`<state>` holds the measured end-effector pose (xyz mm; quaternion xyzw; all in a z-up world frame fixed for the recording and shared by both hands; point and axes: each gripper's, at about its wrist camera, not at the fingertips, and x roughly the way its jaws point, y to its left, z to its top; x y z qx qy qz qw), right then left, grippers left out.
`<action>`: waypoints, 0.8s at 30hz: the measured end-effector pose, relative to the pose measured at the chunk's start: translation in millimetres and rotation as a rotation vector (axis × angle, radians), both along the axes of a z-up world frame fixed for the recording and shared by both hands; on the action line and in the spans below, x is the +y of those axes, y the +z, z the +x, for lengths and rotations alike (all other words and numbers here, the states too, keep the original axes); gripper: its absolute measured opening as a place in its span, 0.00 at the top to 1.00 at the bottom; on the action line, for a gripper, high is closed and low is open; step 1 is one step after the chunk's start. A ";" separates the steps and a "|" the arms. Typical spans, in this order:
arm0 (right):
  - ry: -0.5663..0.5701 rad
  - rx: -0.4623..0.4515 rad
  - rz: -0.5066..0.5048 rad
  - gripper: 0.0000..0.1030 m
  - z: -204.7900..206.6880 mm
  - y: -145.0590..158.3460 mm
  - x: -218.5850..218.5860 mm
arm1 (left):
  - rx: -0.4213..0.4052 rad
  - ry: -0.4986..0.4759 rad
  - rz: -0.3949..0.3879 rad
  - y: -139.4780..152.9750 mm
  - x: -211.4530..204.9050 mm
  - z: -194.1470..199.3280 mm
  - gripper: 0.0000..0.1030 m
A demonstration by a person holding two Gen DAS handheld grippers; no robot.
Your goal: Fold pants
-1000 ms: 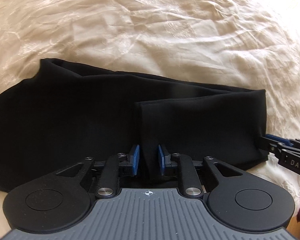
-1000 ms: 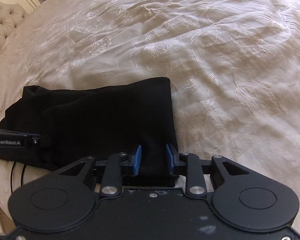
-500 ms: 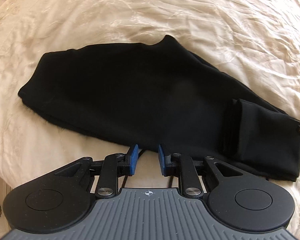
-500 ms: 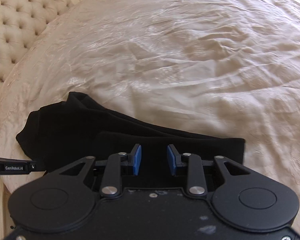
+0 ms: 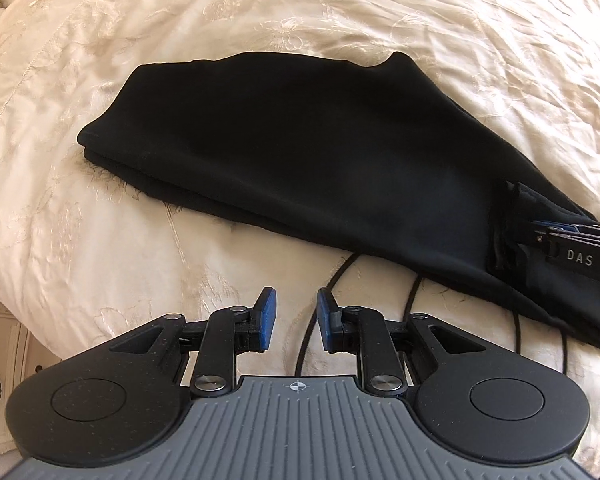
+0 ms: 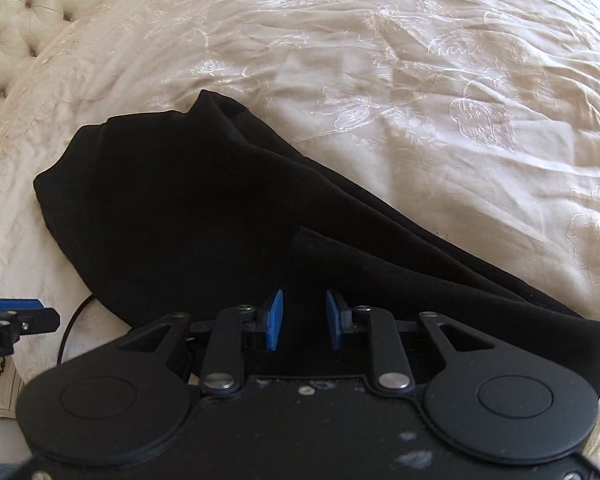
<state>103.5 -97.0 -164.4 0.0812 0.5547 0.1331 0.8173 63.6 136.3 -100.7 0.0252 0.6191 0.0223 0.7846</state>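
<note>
Both tongs, left point(image 5: 292, 312) and right point(image 6: 302, 316), angle steeply down over pants point(image 5: 320, 152).

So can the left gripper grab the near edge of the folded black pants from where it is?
Probably yes. The left gripper hangs empty over the cream bedspread, its jaws slightly apart, with only a thin black cable lying between it and the folded black pants.

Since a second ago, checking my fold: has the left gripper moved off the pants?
Yes. The left gripper, earlier with black cloth between its fingers, now sits back over the bare cream bedspread, the pants' near edge ahead of it, nothing between its pads.
</note>
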 end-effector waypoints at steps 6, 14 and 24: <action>-0.098 -0.058 0.004 0.75 6.1 32.0 15.8 | -0.023 -0.087 -0.017 -1.3 24.1 27.9 0.79; -0.081 -0.088 0.073 0.75 50.6 42.4 83.6 | -0.077 -0.165 0.008 4.2 72.6 59.5 0.79; -0.180 -0.029 -0.038 0.74 129.5 8.2 104.1 | -0.108 -0.195 -0.019 4.1 136.2 87.4 0.79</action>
